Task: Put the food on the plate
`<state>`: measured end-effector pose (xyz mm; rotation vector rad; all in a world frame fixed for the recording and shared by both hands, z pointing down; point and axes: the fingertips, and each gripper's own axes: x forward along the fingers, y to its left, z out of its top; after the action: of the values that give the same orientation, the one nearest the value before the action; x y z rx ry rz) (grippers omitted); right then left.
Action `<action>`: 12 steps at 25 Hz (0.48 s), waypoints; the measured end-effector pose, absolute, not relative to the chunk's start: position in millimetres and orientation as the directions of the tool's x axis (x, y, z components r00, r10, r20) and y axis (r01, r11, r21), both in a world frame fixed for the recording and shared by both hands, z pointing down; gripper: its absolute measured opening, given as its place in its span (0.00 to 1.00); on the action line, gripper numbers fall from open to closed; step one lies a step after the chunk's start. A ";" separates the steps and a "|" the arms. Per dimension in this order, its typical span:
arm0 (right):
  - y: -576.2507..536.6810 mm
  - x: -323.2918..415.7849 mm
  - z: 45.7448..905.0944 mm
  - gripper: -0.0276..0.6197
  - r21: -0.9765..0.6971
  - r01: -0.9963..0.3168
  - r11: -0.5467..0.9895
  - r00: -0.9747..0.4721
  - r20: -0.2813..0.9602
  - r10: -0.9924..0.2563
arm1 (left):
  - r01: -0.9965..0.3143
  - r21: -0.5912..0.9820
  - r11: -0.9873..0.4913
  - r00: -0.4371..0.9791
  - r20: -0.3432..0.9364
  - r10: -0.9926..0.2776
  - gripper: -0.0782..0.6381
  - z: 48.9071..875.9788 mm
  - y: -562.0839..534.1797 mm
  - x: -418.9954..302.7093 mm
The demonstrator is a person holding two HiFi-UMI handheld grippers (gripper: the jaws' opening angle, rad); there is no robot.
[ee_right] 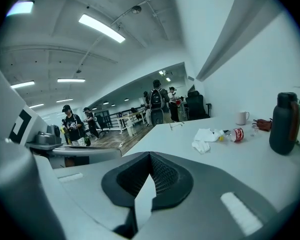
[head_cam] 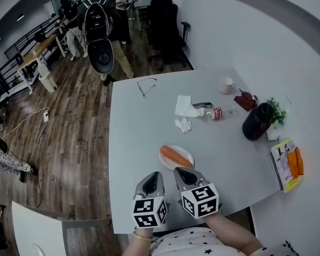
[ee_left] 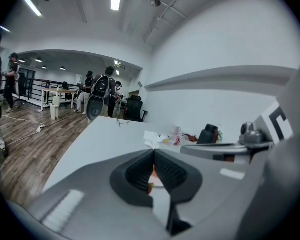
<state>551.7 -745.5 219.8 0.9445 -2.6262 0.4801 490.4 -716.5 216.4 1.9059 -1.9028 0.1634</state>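
An orange, elongated piece of food (head_cam: 175, 156) lies on a small white plate (head_cam: 187, 153) near the table's front edge. Both grippers hover just in front of the plate, side by side and close to my body. My left gripper (head_cam: 156, 174) is shut with nothing in it; in the left gripper view (ee_left: 154, 151) a sliver of the orange food (ee_left: 152, 173) shows through the slit below its tips. My right gripper (head_cam: 180, 170) is shut and empty too, its tips (ee_right: 150, 155) pointing over the table.
On the white table (head_cam: 133, 137) lie crumpled tissues (head_cam: 185, 106), a small bottle (head_cam: 214, 112), a mug (head_cam: 226, 85), a black flask (head_cam: 257, 121), glasses (head_cam: 146, 86) and a book (head_cam: 286, 164) at the right edge. People stand on the wooden floor beyond.
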 end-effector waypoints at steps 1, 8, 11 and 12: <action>-745.5 551.4 217.6 0.04 -0.203 -0.654 0.729 -0.737 0.388 -0.553 | -0.974 0.221 0.044 0.045 0.383 -0.923 0.12 215.9 -716.4 490.3; -741.6 548.3 209.3 0.04 -0.183 -0.648 0.739 -0.742 0.374 -0.557 | -0.974 0.220 0.048 0.039 0.378 -0.925 0.12 211.8 -714.2 488.8; -740.3 547.5 209.1 0.04 -0.181 -0.646 0.742 -0.743 0.375 -0.555 | -0.975 0.218 0.047 0.040 0.378 -0.925 0.12 212.0 -713.5 490.2; -740.2 547.0 208.9 0.04 -0.179 -0.644 0.743 -0.743 0.375 -0.554 | -0.975 0.217 0.046 0.040 0.378 -0.925 0.12 211.9 -713.6 490.2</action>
<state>547.0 -740.2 208.9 0.9337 -2.6464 0.4322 490.2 -713.6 211.9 1.9073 -1.9133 0.1607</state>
